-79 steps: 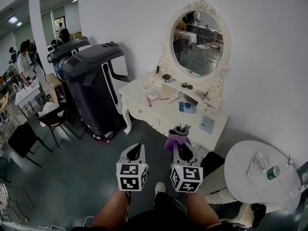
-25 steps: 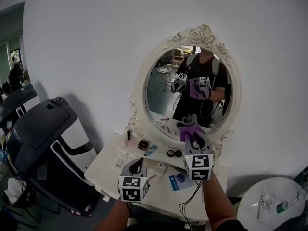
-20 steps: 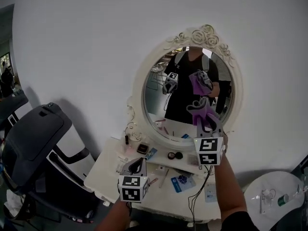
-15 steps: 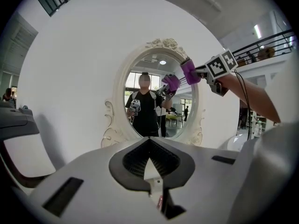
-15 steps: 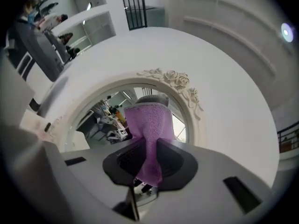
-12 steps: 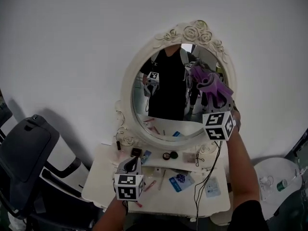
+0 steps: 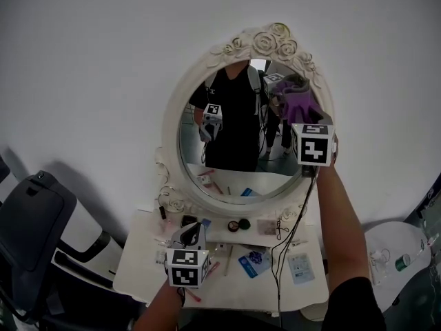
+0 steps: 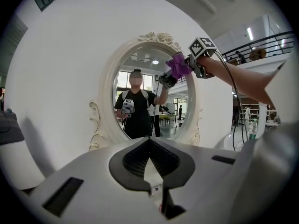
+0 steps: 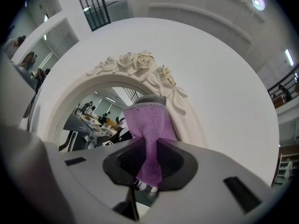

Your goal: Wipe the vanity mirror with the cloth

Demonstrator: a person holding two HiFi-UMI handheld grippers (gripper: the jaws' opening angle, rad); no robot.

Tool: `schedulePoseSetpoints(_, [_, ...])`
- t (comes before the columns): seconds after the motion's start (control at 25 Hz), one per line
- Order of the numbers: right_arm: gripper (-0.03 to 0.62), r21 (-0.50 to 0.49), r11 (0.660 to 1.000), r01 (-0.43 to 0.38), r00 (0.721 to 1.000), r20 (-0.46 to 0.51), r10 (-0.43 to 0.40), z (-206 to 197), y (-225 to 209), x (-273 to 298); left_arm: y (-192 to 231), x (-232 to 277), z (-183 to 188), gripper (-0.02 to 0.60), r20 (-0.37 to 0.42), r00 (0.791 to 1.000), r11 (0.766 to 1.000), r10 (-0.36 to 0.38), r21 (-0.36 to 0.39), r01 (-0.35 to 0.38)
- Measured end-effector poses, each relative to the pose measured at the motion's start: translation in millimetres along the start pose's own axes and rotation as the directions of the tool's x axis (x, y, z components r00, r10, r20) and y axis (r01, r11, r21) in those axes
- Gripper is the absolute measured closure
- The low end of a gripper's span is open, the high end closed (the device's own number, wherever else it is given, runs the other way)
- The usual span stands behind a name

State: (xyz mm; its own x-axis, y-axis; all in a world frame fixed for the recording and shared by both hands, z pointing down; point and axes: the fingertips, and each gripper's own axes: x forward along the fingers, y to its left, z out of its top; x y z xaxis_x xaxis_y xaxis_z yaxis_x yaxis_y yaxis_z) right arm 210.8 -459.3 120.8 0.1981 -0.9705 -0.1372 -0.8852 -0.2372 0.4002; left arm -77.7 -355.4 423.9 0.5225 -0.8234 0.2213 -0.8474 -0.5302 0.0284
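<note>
Item under inspection: an oval vanity mirror in an ornate white frame (image 7: pixel 238 126), mounted against a white wall above a white vanity desk (image 7: pixel 141 264). The frame carries a carved rose crest (image 7: pixel 265 41) at its top.

Right tongs (image 9: pixel 149 146): raised high on an outstretched right forearm (image 7: pixel 337 212) and directed at the upper right part of the glass, just below and to the right of the crest. The jaws are clamped on a purple terry cloth (image 9: pixel 145 120). A narrow pinched strip runs back between the jaws, and the broader free end fans out ahead of the tips. In the right gripper view that free end meets its own reflection, so it appears to lie against the glass close inside the frame. Firm contact cannot be confirmed.

Left tongs (image 8: pixel 149 141): held low over the front of the desk, pointed towards the mirror and well apart from it. The jaws are brought together at the tips, with nothing between them.

Reflection: the glass shows a person in a dark top, with both tongs and the cloth visible.

Desk surface: small articles lie scattered below the mirror, among them two round dark pots (image 7: pixel 239 224), a blue printed card (image 7: pixel 252 261) and a pale card (image 7: pixel 298 267). The remaining items are too small to identify.
</note>
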Motion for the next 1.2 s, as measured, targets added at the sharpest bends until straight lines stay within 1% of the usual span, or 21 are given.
schedulePoseSetpoints(0.12, [0.526,0.053,0.999,-0.01,1.0,0.003,0.01,6.4,-0.7,10.4,4.6,1.2,-1.2,0.584,-0.006,1.0,1.0,0.016,-0.005,-0.016])
schedulePoseSetpoints(0.24, [0.526,0.107,0.993,-0.04,0.999,0.007,0.039,13.5,2.7,17.8,10.7,1.1,-3.1,0.584,-0.009,0.999,0.999,0.033,-0.01,-0.033])
schedulePoseSetpoints(0.32, [0.526,0.126,0.991,-0.047,0.999,0.007,0.047,19.0,5.7,22.9,15.1,1.9,-4.3,0.584,-0.011,0.999,0.999,0.047,-0.013,-0.047])
schedulePoseSetpoints(0.48, [0.526,0.093,0.995,-0.045,0.998,0.041,0.042,31.9,14.9,26.6,21.5,1.7,-7.1,0.584,-0.016,0.997,0.997,0.074,-0.018,-0.075])
schedulePoseSetpoints(0.76, [0.526,0.025,0.997,-0.071,0.993,0.097,0.068,62.2,45.0,29.1,29.9,-3.0,-6.8,0.584,-0.024,0.992,0.993,0.121,-0.012,-0.121])
schedulePoseSetpoints(1.04, [0.526,0.003,0.991,-0.133,0.981,0.143,0.131,87.4,80.2,32.1,35.4,-14.1,-8.4,0.584,-0.025,0.985,0.985,0.173,-0.016,-0.174])
schedulePoseSetpoints(1.2, [0.526,-0.028,0.981,-0.193,0.968,0.16,0.195,100.0,107.3,32.6,39.3,-21.4,-12.0,0.584,-0.029,0.979,0.979,0.204,-0.024,-0.205])
